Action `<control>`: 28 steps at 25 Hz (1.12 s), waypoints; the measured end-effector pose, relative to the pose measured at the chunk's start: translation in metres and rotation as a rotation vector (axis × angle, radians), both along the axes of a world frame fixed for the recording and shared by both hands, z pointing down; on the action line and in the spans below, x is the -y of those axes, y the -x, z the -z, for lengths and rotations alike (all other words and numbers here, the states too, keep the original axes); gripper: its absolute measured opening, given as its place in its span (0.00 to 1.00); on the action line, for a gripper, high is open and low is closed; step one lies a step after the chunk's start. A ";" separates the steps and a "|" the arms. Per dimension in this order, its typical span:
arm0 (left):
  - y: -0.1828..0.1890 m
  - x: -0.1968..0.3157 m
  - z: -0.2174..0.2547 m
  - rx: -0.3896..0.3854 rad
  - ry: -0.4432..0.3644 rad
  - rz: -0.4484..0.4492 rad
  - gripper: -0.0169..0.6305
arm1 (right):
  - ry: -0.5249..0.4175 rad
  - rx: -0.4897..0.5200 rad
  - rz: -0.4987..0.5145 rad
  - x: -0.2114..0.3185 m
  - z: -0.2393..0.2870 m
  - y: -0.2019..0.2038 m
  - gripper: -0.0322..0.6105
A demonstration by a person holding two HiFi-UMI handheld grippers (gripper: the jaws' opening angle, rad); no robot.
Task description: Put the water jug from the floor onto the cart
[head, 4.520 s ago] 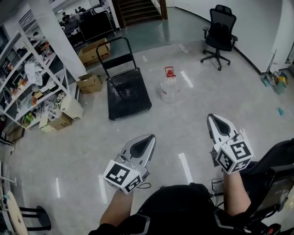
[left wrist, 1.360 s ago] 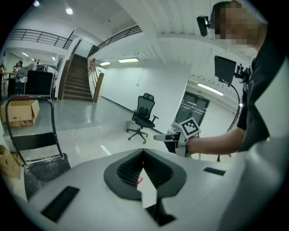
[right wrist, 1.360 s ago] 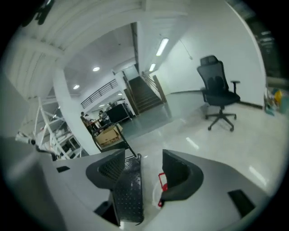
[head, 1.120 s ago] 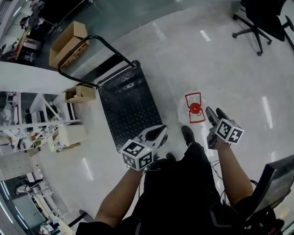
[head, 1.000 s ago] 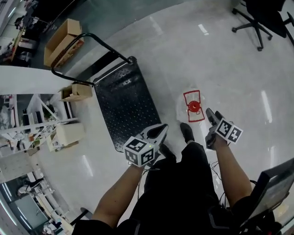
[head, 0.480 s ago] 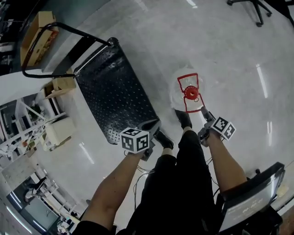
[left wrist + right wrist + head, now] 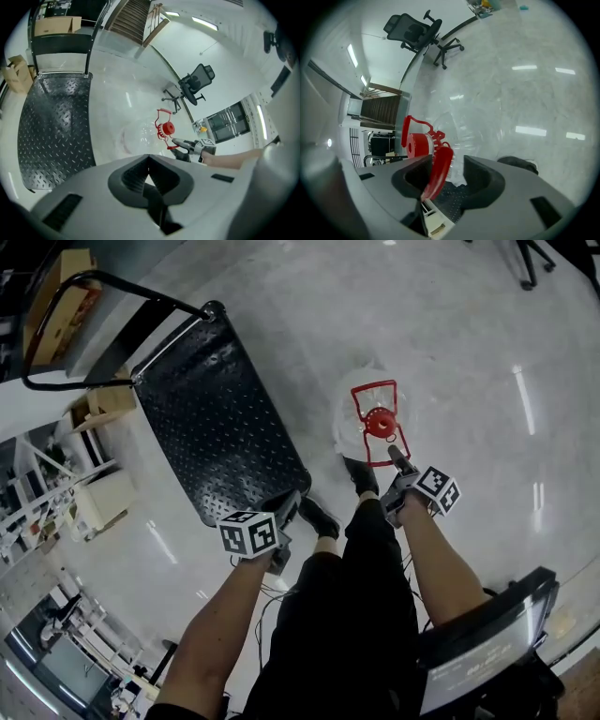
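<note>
The jug is standing on the floor beside the cart's long edge; the right tool, jaws spread, is closing around its red handle for lifting, the left tool hanging pressed together

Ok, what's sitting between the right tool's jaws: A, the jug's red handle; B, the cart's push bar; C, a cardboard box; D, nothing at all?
A: the right gripper view shows the red handle standing between the closing jaws of the right tool, not yet pinched.
</note>
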State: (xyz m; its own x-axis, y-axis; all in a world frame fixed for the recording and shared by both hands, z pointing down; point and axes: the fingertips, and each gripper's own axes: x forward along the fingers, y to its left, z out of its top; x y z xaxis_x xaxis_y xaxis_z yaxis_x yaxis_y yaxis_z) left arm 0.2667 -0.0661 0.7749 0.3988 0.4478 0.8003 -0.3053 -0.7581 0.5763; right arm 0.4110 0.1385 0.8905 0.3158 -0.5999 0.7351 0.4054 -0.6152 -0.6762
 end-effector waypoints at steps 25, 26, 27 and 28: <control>0.081 0.077 0.131 -0.284 -0.095 0.375 0.02 | 0.006 -0.216 0.530 0.126 0.152 -0.017 0.15; 0.089 0.084 0.139 -0.297 -0.107 0.400 0.02 | -0.004 -0.225 0.551 0.135 0.166 -0.013 0.15; 0.097 0.091 0.147 -0.308 -0.118 0.422 0.02 | -0.016 -0.233 0.572 0.146 0.179 -0.008 0.15; 0.104 0.097 0.153 -0.320 -0.130 0.440 0.02 | -0.029 -0.240 0.595 0.157 0.191 -0.003 0.15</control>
State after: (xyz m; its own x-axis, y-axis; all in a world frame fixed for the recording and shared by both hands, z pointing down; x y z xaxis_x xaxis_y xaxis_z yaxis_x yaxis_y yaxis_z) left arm 0.1623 -0.1632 0.6216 0.7577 0.0907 0.6463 -0.4340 -0.6696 0.6027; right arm 0.4143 -0.0186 0.6990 0.0765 -0.7418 0.6663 -0.1646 -0.6685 -0.7253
